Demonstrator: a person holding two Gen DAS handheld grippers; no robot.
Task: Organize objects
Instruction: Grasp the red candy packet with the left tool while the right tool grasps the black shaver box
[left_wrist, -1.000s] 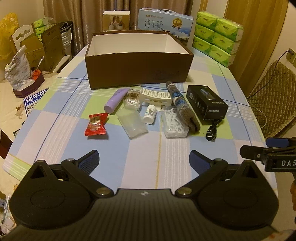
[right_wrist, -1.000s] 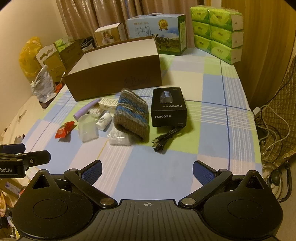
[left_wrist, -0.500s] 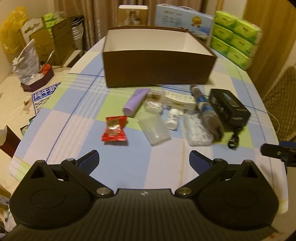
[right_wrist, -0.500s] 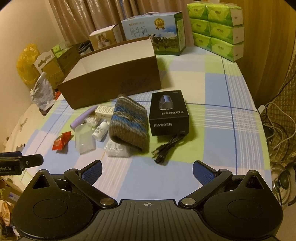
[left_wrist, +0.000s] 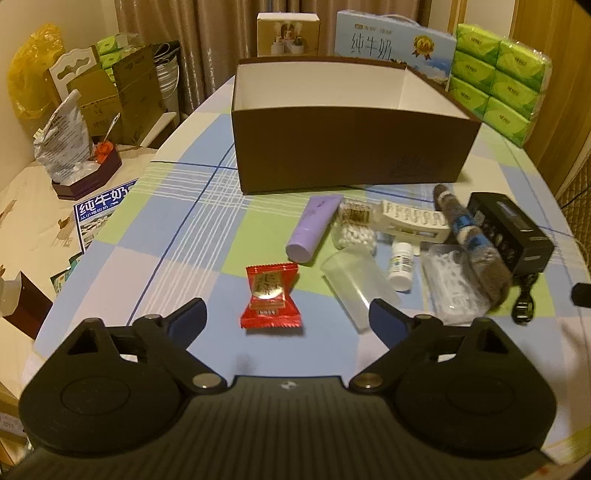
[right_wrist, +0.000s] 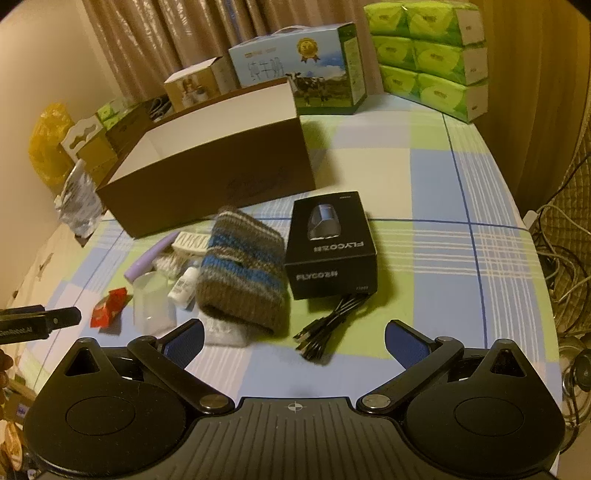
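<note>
An empty brown box (left_wrist: 351, 147) (right_wrist: 207, 173) stands on the checked tablecloth. In front of it lie a red snack packet (left_wrist: 270, 295) (right_wrist: 109, 308), a purple tube (left_wrist: 314, 223), a clear plastic cup (left_wrist: 356, 286) (right_wrist: 151, 302), a small white bottle (left_wrist: 402, 264), a striped knit hat (right_wrist: 243, 273), a black FLYCO box (right_wrist: 330, 243) and a black cable (right_wrist: 332, 325). My left gripper (left_wrist: 288, 319) is open, low over the table, with the red packet just ahead between its fingers. My right gripper (right_wrist: 293, 338) is open near the cable and the hat's edge, holding nothing.
Green tissue packs (right_wrist: 432, 55) and a milk carton box (right_wrist: 295, 70) stand behind the brown box. Cardboard boxes and bags (left_wrist: 92, 110) crowd the left side off the table. Cables (right_wrist: 561, 258) hang beyond the right table edge.
My left gripper has moved forward and left toward the red packet, which is now much closer. My right gripper has advanced toward the hat, black box and cable. Both stay open.
</note>
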